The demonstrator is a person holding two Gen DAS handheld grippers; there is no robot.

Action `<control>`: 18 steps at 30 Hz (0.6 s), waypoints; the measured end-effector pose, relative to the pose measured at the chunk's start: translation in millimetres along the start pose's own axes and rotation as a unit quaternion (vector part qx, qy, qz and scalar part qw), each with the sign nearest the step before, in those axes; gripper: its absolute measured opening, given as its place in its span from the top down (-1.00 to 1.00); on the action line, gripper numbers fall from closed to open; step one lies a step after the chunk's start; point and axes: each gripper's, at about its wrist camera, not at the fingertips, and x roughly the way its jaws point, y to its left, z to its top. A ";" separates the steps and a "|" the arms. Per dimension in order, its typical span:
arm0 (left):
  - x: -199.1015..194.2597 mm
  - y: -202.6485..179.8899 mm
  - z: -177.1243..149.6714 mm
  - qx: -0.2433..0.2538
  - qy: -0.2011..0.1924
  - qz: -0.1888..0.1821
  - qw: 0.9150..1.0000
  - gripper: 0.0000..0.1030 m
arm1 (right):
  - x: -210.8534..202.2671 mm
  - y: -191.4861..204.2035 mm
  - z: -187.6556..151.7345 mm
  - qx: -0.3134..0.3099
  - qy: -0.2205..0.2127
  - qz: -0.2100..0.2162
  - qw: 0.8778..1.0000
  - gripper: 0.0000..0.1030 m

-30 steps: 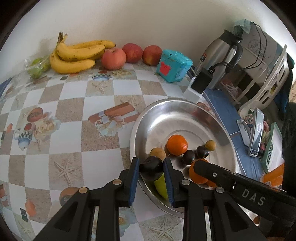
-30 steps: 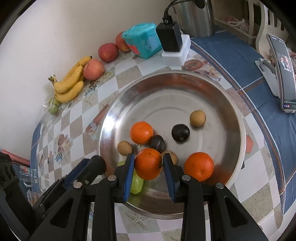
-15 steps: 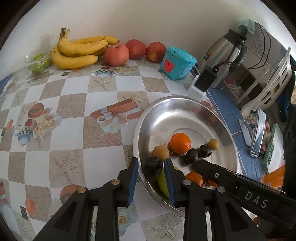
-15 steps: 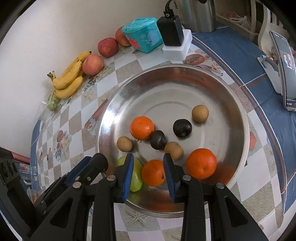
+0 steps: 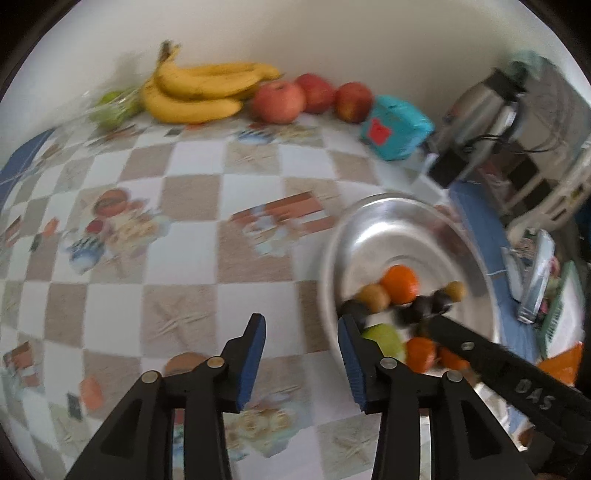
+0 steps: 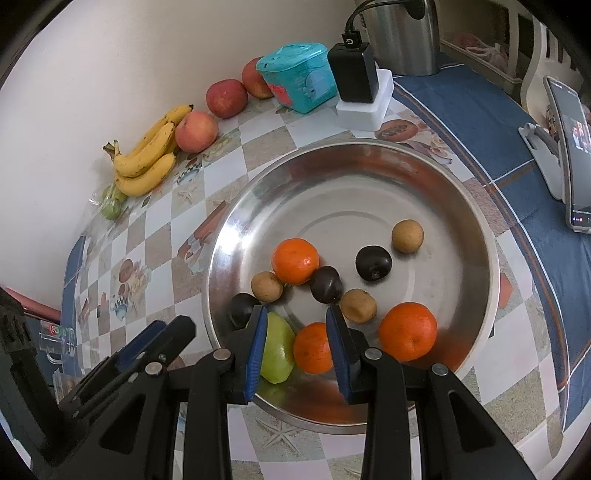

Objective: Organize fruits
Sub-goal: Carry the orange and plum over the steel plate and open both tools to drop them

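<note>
A steel bowl [image 6: 461, 206] holds oranges, dark plums, small brown fruits and a green apple [image 6: 279, 350]. My right gripper [image 6: 297, 325] is open above the bowl's near side; an orange [image 6: 312, 349] lies between its fingers, loose in the bowl. A dark plum [image 6: 242, 306] lies at the bowl's left rim. My left gripper [image 5: 301, 332] is open and empty over the checkered tablecloth, left of the bowl [image 5: 369, 221]. Bananas [image 5: 199, 92] and apples [image 5: 279, 101] lie by the wall. The left wrist view is blurred.
A teal box [image 6: 299, 83], a charger block [image 6: 356, 77] and a kettle [image 6: 402, 33] stand behind the bowl. A phone on a stand [image 6: 569, 155] is at the right on blue cloth. A bag of green fruit [image 6: 110, 205] lies beside the bananas.
The left gripper let go of the dark plum at the bowl's rim, opened and swung left over the cloth. The right gripper opened wider; its orange now rests in the bowl.
</note>
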 end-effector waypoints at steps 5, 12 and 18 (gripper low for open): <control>1.5 23.8 -0.3 -0.042 0.025 0.024 0.999 0.11 | 1.4 2.1 0.4 -0.007 0.002 -0.001 1.000 0.34; -5.7 40.3 -0.3 -0.065 0.025 0.060 0.996 -0.08 | 3.5 10.2 0.0 -0.028 0.005 -0.003 1.000 0.34; -5.5 47.2 0.2 -0.076 0.029 0.089 0.993 -0.52 | 6.0 16.6 -0.6 -0.047 0.007 -0.011 0.999 0.25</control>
